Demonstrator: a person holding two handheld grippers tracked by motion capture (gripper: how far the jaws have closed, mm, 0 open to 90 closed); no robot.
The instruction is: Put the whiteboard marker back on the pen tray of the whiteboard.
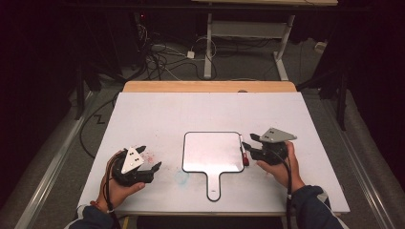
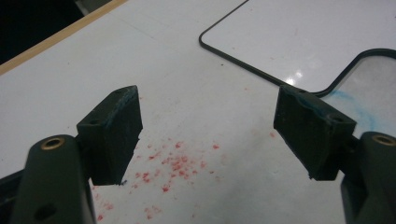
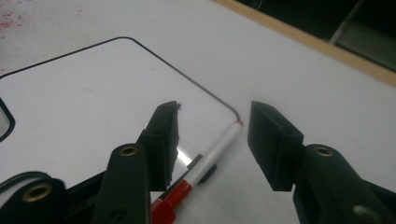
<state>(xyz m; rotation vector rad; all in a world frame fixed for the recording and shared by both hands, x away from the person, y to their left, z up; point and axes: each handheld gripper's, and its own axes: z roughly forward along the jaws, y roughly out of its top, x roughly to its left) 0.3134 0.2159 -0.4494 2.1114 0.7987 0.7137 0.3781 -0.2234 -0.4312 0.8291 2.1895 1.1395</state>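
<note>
- Now, from the high view, I'm hovering my right gripper (image 1: 247,143) over the marker (image 1: 244,156) lying at the whiteboard's (image 1: 212,151) right edge; the table (image 1: 157,114) is standing in a dark room.
- Looking along my left gripper (image 2: 208,135), I'm holding its jaws apart, empty, above red specks (image 2: 175,163).
- Looking along my right gripper (image 3: 212,137), I'm keeping the jaws apart around the marker (image 3: 210,158), pads not touching; next, I judge, I'm needing to lower and close.

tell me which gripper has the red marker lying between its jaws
The right gripper: the marker lies on the whiteboard's edge between its open jaws, untouched. The left gripper has bare table speckled red between its jaws.
</note>
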